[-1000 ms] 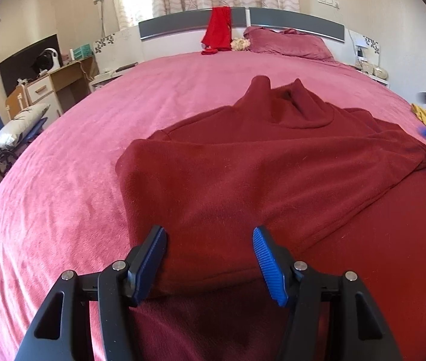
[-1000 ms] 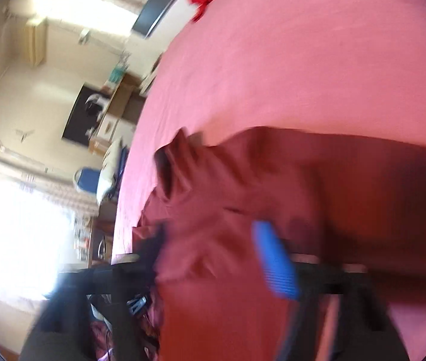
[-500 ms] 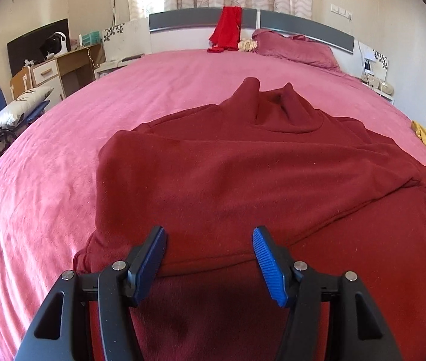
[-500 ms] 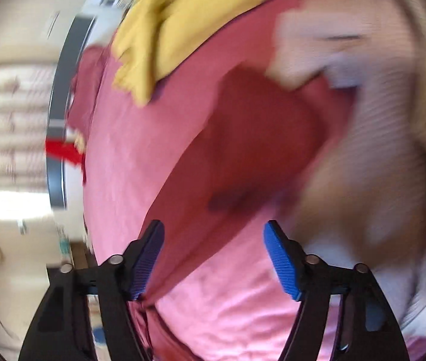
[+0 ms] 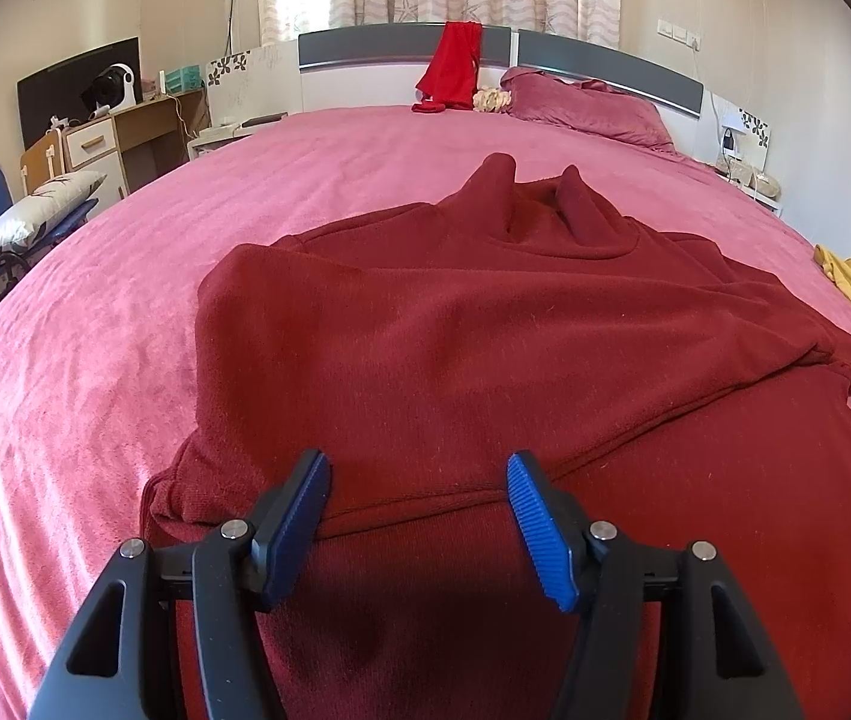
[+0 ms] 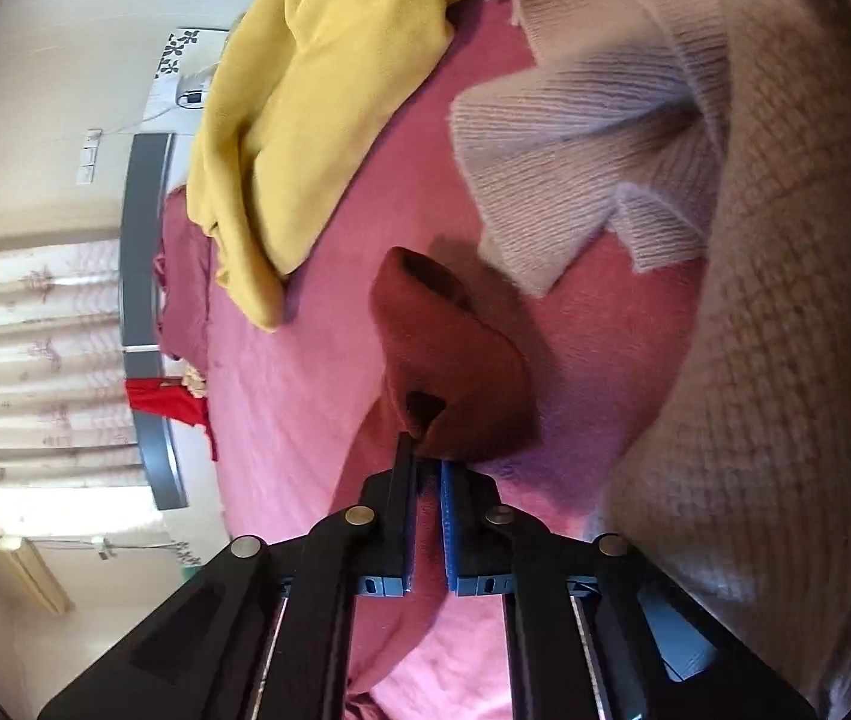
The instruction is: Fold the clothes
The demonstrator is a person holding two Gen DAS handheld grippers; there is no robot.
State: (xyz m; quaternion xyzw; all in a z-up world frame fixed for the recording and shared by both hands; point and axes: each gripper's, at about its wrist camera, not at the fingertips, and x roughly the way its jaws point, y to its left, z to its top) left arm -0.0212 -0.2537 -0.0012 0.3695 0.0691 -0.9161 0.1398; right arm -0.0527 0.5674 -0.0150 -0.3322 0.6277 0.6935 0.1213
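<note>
A dark red turtleneck sweater [image 5: 455, 330] lies spread on the pink bed cover [image 5: 95, 360], collar toward the headboard. My left gripper [image 5: 418, 468] hovers over its near hem, jaws wide and still opening a little, nothing pinched between the blue pads. In the right wrist view, rolled sideways, my right gripper [image 6: 424, 462] has its jaws closing tight on the end of the sweater's sleeve [image 6: 449, 354]. The cuff bunches up just past the fingertips. The right gripper does not show in the left wrist view.
A yellow garment [image 6: 317, 90] and beige and lilac knitwear [image 6: 785, 300] lie close around the sleeve on the right side of the bed. A red cloth [image 5: 452, 66] hangs on the headboard beside a pillow [image 5: 581, 105]. A desk [image 5: 125, 132] and chair stand left of the bed.
The right gripper swung from the sweater's body to the sleeve end near the yellow and beige clothes, rolled, and shut on the cuff. The left gripper stayed over the hem.
</note>
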